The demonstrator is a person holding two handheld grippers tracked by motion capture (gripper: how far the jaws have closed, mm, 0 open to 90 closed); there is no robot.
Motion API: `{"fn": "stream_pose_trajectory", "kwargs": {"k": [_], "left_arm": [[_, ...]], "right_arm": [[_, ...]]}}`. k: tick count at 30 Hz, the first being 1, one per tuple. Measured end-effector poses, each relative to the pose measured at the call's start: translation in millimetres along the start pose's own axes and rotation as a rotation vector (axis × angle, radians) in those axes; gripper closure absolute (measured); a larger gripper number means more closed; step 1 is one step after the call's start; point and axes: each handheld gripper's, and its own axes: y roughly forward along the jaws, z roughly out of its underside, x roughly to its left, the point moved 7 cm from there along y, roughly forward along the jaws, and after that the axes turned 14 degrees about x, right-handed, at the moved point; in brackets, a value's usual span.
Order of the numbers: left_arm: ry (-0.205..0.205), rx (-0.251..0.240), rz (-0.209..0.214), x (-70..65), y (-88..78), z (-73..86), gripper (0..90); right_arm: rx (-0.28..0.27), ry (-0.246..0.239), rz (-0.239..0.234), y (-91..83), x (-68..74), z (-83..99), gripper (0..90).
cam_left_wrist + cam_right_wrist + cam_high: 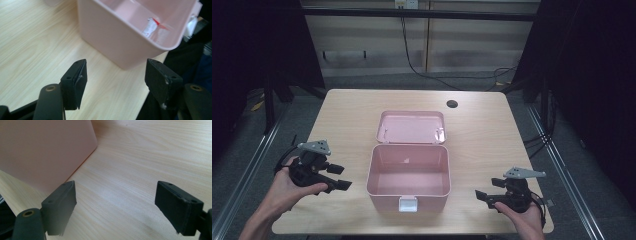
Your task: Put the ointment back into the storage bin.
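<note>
Centrally, a pink box [408, 176] is set on the wooden table [492, 135], its lid [411, 127] laid open flat at 12 o'clock of it. At 9 o'clock of the box, the left gripper [341, 176] is held in a hand, jaws spread wide and gripping nothing. At 3 o'clock, the right gripper [481, 197] is held likewise, jaws wide apart and empty. Both are kept just beside the box, apart from its walls.
</note>
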Motion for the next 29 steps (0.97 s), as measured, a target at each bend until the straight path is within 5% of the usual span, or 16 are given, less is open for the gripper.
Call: {"fn": "stream_pose_trajectory", "kwargs": {"k": [15,26,29], "left_arm": [[-0.059,0.032,-0.018,13.1,37.4,28.9,33.7],[-0.133,-0.075,-0.065,22.8,52.3,41.9,33.3],[-0.136,-0.069,-0.068,22.4,59.7,46.2,32.4]], "right_arm": [[0.006,0.003,0.002,2.1,0.5,0.4,17.3],[0.025,0.007,0.015,7.1,0.2,2.3,17.3],[0.044,0.005,0.025,10.2,-0.1,3.5,17.7]]}}
